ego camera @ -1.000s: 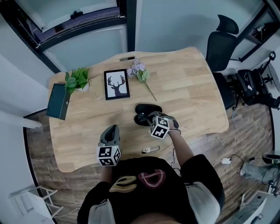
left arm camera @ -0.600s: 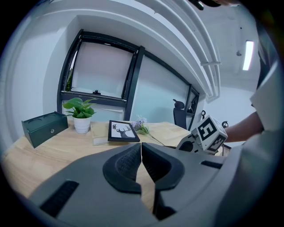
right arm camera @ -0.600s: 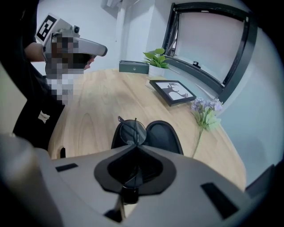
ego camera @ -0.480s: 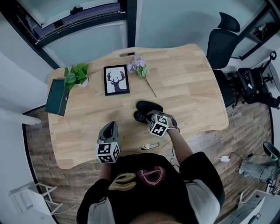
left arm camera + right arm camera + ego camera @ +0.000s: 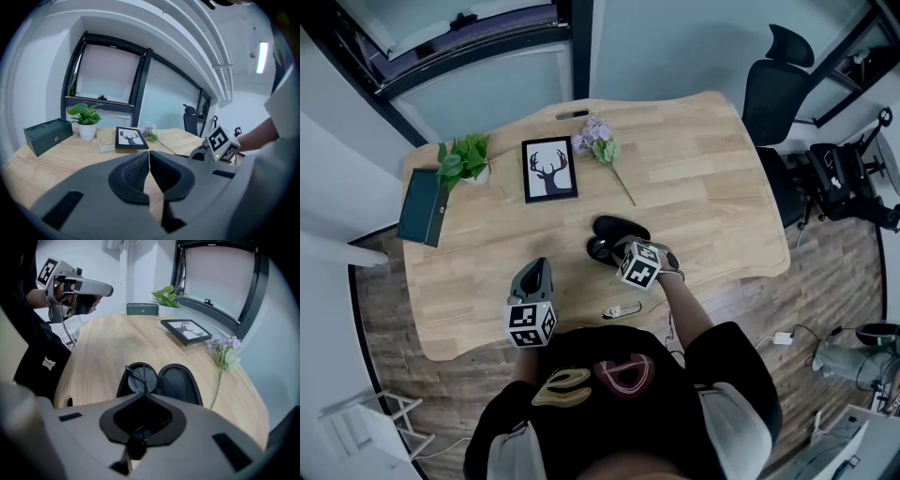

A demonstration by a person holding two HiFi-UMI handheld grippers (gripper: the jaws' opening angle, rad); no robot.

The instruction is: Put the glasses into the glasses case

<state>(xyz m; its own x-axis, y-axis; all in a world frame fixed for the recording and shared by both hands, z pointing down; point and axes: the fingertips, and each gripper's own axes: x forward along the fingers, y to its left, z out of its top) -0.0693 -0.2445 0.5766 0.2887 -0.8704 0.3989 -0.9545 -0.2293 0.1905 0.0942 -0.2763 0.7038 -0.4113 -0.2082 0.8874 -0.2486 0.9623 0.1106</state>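
The black glasses case lies open near the middle of the wooden table, also seen as two dark halves in the right gripper view. My right gripper hangs steeply over its near half, shut on the glasses. One round lens and thin dark frame stick out past the jaws, over the case's left half. My left gripper hovers left of the case, over bare table, jaws shut with nothing between them.
A framed deer picture, a lilac sprig, a potted plant and a dark green box stand at the table's far side. A small pale object lies at the near edge. An office chair stands right.
The right gripper has tilted slightly over the open case with the glasses still in it. The left gripper has stayed where it was.
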